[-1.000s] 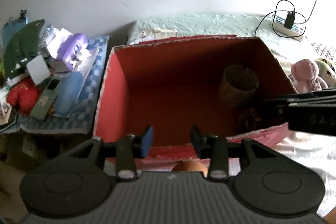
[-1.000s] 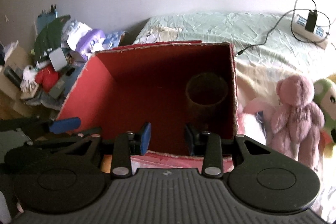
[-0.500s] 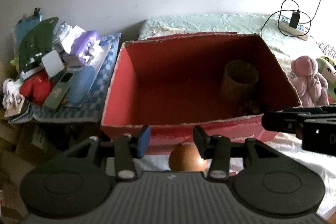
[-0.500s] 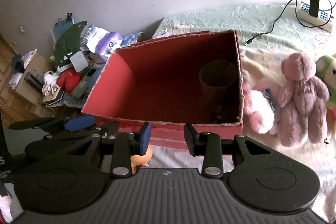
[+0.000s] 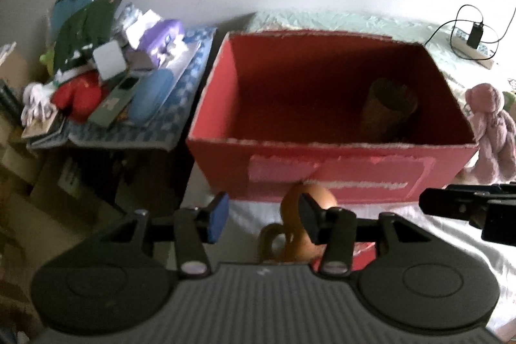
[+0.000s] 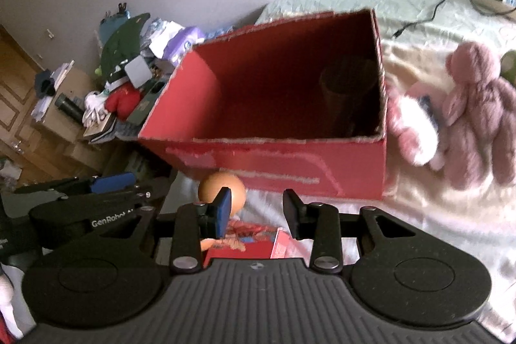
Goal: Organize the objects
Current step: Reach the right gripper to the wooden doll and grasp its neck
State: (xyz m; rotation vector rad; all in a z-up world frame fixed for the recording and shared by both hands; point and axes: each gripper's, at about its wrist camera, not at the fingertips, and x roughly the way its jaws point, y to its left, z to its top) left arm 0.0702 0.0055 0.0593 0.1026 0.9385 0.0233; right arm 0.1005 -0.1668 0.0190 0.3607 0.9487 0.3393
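A red cardboard box stands open on the bed, with a brown woven cup inside at the right; both also show in the right wrist view, the box and the cup. An orange round toy lies in front of the box, and it shows in the right wrist view. My left gripper is open and empty, above and just before the toy. My right gripper is open and empty, over a red printed item.
A pink plush bear and a pink-white plush lie right of the box. A cluttered side table stands to the left. A power strip with cables lies at the back right.
Both grippers have pulled back and up from the box, staying open. The box front and the orange toy have come into view.
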